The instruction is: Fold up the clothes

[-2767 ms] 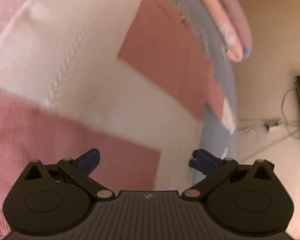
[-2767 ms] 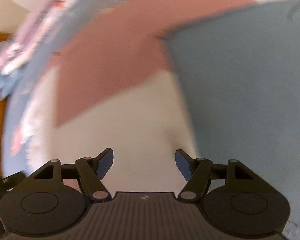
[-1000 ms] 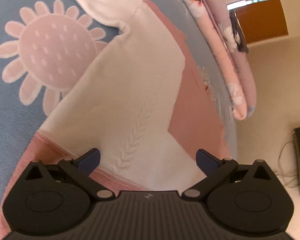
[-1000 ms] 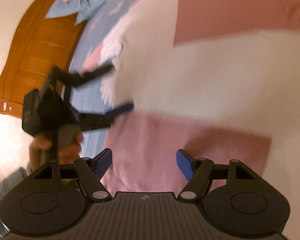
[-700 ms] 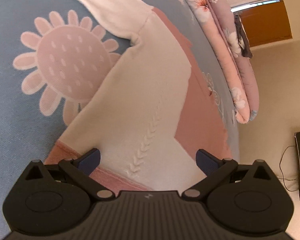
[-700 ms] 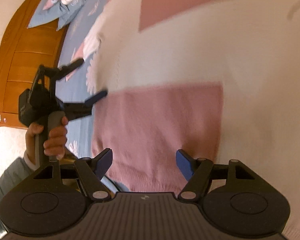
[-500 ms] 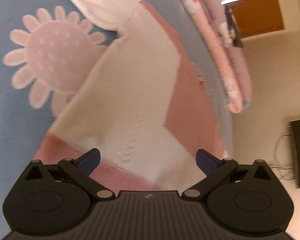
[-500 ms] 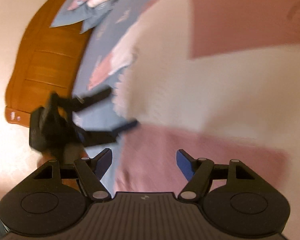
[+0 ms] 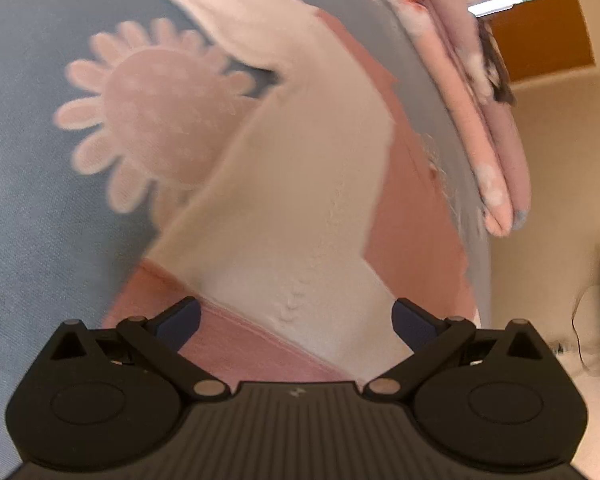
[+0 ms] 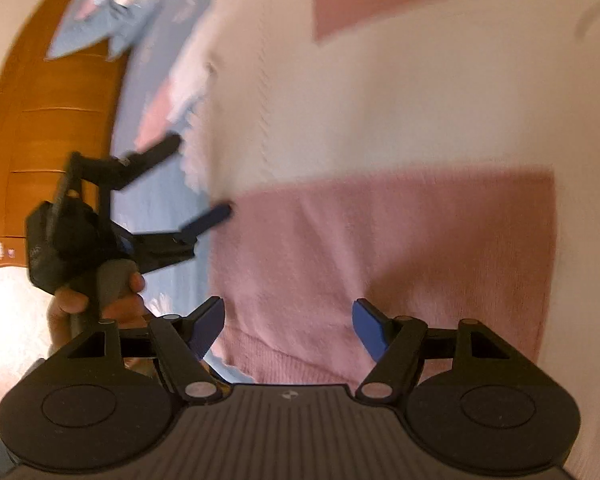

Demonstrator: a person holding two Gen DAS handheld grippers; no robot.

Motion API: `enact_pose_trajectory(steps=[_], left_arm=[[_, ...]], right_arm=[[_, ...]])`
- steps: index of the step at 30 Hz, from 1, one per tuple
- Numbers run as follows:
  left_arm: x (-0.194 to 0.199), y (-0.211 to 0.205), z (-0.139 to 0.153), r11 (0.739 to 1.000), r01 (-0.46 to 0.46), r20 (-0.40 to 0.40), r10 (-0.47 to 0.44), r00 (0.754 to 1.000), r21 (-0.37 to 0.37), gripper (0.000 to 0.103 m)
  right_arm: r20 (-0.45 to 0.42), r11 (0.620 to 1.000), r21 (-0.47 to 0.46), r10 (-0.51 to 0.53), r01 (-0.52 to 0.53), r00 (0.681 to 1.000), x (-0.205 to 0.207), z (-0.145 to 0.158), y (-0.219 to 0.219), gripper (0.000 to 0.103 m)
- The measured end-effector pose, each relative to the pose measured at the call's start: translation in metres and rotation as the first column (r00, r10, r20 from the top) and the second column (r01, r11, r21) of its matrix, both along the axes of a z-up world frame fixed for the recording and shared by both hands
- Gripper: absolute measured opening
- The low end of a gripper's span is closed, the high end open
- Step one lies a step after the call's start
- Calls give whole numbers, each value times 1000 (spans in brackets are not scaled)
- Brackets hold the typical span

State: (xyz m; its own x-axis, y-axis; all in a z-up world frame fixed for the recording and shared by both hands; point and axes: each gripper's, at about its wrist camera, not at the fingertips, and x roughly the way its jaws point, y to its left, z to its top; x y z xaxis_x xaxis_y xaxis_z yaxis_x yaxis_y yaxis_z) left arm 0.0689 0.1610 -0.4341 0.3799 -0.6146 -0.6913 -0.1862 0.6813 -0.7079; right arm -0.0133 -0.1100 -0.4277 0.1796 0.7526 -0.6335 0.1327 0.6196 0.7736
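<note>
Pink and cream knit fills both views: one sweater (image 9: 300, 216) lies spread flat on the blue bed cover (image 9: 24, 208), its pink hem band (image 10: 380, 264) at the near edge and a cream sleeve (image 9: 228, 12) running off to the far left. Compared with the views a few seconds back, when both cameras sat close over the cloth, both now show the garment from further off, with its whole near hem in sight. My reading is that the flattening is over and the person is sizing up the first fold, which has not begun: no edge is lifted or doubled over.

Both pairs of tongs gape wide with nothing between them. The left tongs (image 9: 296, 320) hover over the hem on the left side; in the right wrist view they (image 10: 192, 184) stand just beside the sweater's left edge, held by one hand (image 10: 96, 300). The right tongs (image 10: 288, 328) hang above the middle of the hem band.

Counted: one sweater, two pairs of tongs, one sun-shaped flower print (image 9: 156, 108) on the cover, one rolled floral quilt (image 9: 472, 92) along the far right of the bed, and one wooden bed frame (image 10: 40, 140) at the left.
</note>
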Motion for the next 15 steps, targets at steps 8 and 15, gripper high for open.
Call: enact_pose_trajectory(steps=[8,15], left_arm=[[-12,-50,-5,962,211,-41,-221,974,-173,101],[-42,-45,-25,966,212,-173,-237,956,-148,101]], right_arm=[[-27,998,-4,-69,69,997,-8,-13,-13,78],[-79,1000,1,-29,29,996,-41,-14,-12,78]])
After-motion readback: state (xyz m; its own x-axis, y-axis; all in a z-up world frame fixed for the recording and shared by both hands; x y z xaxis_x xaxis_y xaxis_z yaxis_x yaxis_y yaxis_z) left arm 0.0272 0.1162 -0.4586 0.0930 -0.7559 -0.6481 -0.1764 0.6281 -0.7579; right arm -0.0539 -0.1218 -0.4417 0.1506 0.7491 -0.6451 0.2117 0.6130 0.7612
